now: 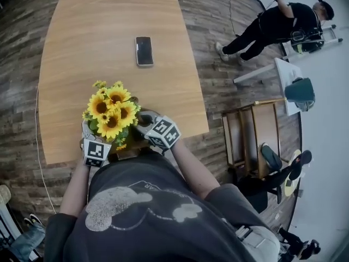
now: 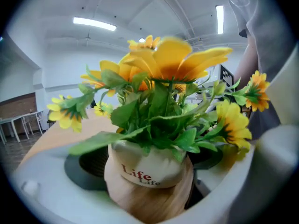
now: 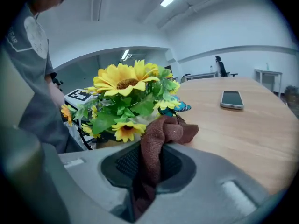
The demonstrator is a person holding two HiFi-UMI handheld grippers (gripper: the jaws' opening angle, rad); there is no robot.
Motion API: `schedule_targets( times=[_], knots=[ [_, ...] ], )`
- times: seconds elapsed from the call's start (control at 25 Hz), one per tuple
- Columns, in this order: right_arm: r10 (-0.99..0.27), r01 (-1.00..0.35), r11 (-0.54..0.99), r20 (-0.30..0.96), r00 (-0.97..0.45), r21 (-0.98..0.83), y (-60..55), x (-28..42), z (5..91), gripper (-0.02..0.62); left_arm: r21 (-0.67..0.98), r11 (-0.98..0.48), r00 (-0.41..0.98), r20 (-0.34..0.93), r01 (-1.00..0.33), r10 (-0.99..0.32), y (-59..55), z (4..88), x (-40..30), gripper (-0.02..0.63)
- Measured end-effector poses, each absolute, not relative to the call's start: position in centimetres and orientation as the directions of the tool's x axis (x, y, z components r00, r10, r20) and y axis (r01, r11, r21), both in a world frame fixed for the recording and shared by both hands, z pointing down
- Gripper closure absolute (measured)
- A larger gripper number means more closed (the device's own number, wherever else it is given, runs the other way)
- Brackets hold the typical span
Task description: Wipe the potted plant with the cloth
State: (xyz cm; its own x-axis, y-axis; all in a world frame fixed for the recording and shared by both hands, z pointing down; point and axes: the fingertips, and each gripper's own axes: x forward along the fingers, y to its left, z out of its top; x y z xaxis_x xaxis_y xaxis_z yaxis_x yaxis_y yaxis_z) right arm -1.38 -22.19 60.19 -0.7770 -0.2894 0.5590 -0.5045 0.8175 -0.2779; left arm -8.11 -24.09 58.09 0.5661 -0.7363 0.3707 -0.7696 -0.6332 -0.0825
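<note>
The potted plant [image 1: 112, 113] stands at the near edge of the wooden surface [image 1: 109, 37]. The left gripper [image 2: 149, 181], spread wide, clasps its pot low on the body, which I judge the best hold since the pot is rigid and small. The right gripper [image 3: 149, 167] pinches the brown cloth [image 3: 163, 134] just beside the sunflowers, whose petals and leaves look light and bendy, so gentle strokes suit them.

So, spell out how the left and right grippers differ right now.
The left gripper has its jaws wide, clasping the pot; the right gripper has them nearly together, pinching the brown cloth. The left gripper sits at pot level; the right gripper is up by the flowers. Both are at the plant.
</note>
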Motion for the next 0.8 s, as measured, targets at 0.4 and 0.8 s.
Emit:
schedule_targets(
  times=[0.4,0.8],
  knots=[
    [-0.635,-0.804,0.568,0.529,-0.563,-0.174,-21.0,4.7,57.3,0.535,0.022,-0.591,0.573,0.282,-0.806,-0.770,-19.9,57.6,-11.6,0.044],
    [-0.759,-0.876,0.435,0.439,-0.480,-0.206,-17.6,8.4,55.1,0.535,0.050,-0.504,0.503,0.210,-0.862,-0.838,-18.3,53.7,-13.8,0.229]
  ],
)
